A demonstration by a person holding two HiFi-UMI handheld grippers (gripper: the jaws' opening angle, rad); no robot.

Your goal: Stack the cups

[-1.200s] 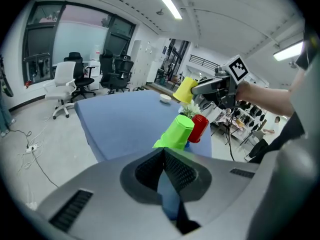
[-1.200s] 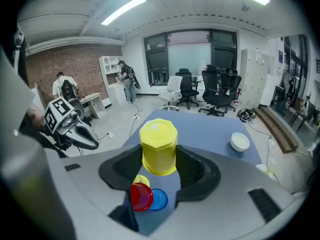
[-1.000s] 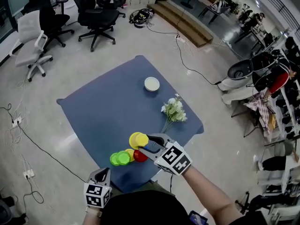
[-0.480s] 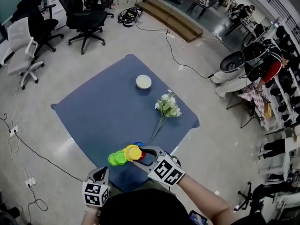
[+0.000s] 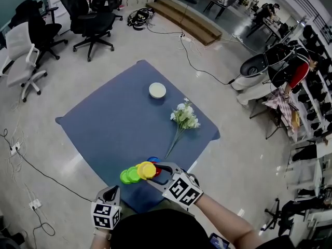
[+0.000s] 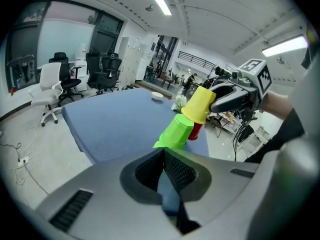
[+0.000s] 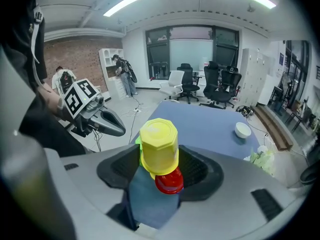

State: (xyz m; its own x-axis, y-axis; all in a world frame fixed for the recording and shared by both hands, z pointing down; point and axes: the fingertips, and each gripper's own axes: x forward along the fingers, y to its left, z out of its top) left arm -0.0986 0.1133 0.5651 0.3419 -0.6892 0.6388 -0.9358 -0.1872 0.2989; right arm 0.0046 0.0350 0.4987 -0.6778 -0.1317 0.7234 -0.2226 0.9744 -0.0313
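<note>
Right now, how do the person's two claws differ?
The left claw is shut and empty; the right claw has just been opening, its jaws apart with the yellow cup between them. The left claw hangs back off the blue table's near edge; the right claw reaches in to the green cups. Both carry a cube with square markers.

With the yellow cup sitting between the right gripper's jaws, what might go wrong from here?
The jaws of the right gripper have just been opening with the yellow cup between them; pulling away crooked could catch and tip it.
The green cups and red cup crowd close beside it, so one knock may topple several.
The cups stand near the table's front edge and could roll off.
</note>
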